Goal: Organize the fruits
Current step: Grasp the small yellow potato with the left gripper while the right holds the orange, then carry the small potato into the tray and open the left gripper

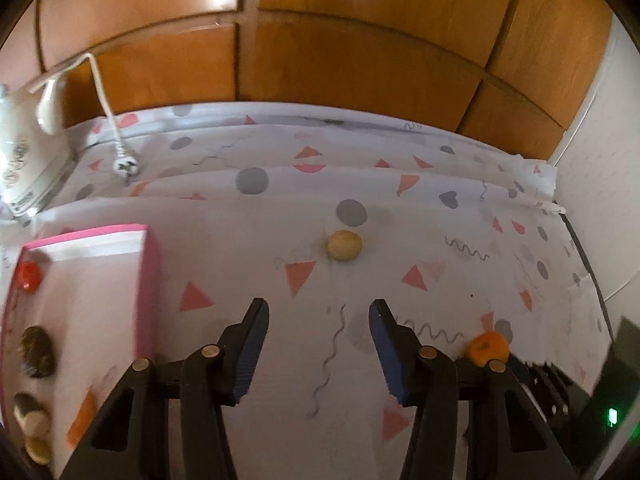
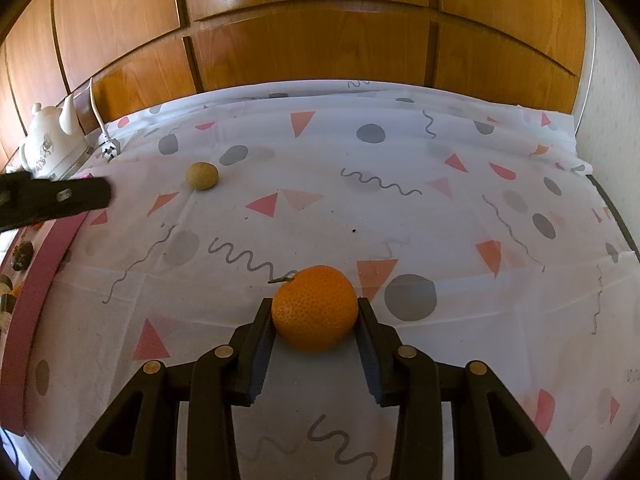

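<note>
In the left wrist view, our left gripper stands open with nothing between its jaws; the yellow fruit lies straight ahead on the cloth, farther off and a touch right of the jaw line, well apart from the pads. The pink tray sits to the left with fruits in it, and the orange shows near right. In the right wrist view, our right gripper has its jaws narrowed around the orange, both pads touching its sides while it rests on the cloth. We judge the yellow fruit, far left here, falls to the left hand, which is nearer.
</note>
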{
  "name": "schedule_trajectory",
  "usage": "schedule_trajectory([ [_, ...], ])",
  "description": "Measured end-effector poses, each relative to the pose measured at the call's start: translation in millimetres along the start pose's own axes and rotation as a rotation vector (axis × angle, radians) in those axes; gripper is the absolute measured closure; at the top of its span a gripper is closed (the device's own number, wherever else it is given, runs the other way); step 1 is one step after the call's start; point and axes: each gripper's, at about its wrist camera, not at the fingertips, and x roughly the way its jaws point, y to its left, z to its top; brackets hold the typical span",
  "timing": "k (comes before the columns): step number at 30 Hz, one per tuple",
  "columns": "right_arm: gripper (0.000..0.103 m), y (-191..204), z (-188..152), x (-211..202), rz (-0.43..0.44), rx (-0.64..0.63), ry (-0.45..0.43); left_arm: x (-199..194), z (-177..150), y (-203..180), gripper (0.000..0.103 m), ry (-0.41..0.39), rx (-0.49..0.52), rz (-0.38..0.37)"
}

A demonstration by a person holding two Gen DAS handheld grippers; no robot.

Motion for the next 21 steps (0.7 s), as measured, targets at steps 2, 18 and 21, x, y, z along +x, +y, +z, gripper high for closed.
schedule_trajectory([
  [2,0.063,0.7,-0.3,-0.1,-0.004,-0.003,-0.001,12.5,7.8,-5.1,0.050,0.011,0.007,0.009],
  [18,0.063,-7.0,-1.8,-0.7,0.044,0.034,-0.015,89.6,41.4,-31.9,0.075,0.045,0.132,0.096],
  [21,0.063,-6.9,-2.0,-0.4,0.045,0.034,-0.015,79.9,35.0,-24.5,0.075,0.032,0.104,0.071],
])
